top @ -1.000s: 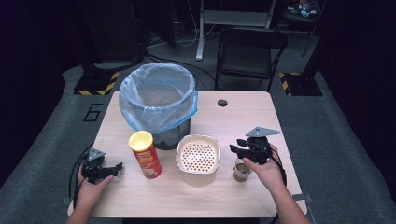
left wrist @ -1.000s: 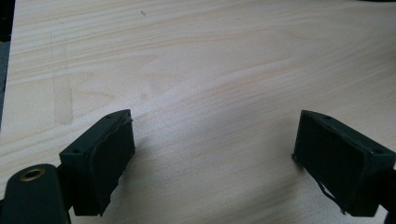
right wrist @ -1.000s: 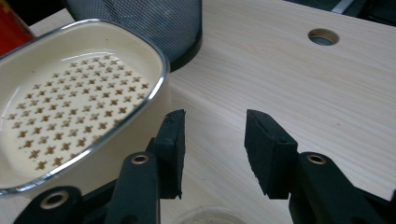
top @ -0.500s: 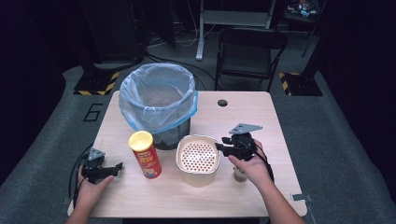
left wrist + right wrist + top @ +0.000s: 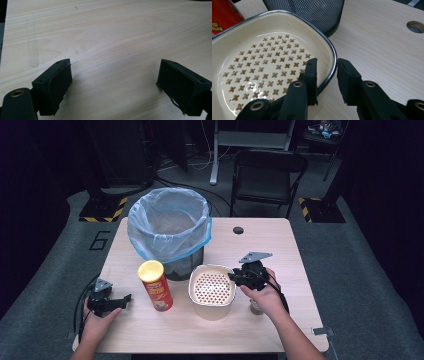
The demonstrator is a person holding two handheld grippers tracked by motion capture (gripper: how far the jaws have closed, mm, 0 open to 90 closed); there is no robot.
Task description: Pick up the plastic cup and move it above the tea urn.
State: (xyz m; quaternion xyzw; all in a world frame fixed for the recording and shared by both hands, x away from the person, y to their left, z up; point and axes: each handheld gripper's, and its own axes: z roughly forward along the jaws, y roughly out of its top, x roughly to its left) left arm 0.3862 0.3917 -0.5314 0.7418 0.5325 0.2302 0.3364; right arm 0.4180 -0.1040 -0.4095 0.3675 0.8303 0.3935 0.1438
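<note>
Two black tongs rest over a pale wood-grain tabletop (image 5: 280, 255), one in each of a person's hands. At the lower left of the high view, the left tongs (image 5: 123, 298) lie low with both jaws spread wide over bare wood, holding nothing. Right of centre, the right tongs (image 5: 233, 276) straddle the dark metal rim of one cream dish (image 5: 212, 290): one jaw sits inside, one outside, with a narrow gap, and a firm grip cannot be confirmed. The dish is a rounded rectangle, glossy, its floor punched with rows of small cross-shaped holes. One red cylindrical can (image 5: 155, 286) with a yellow lid stands upright just left of the dish. One black mesh bin (image 5: 168, 232), lined with a clear blue-tinged plastic bag, stands behind both.
</note>
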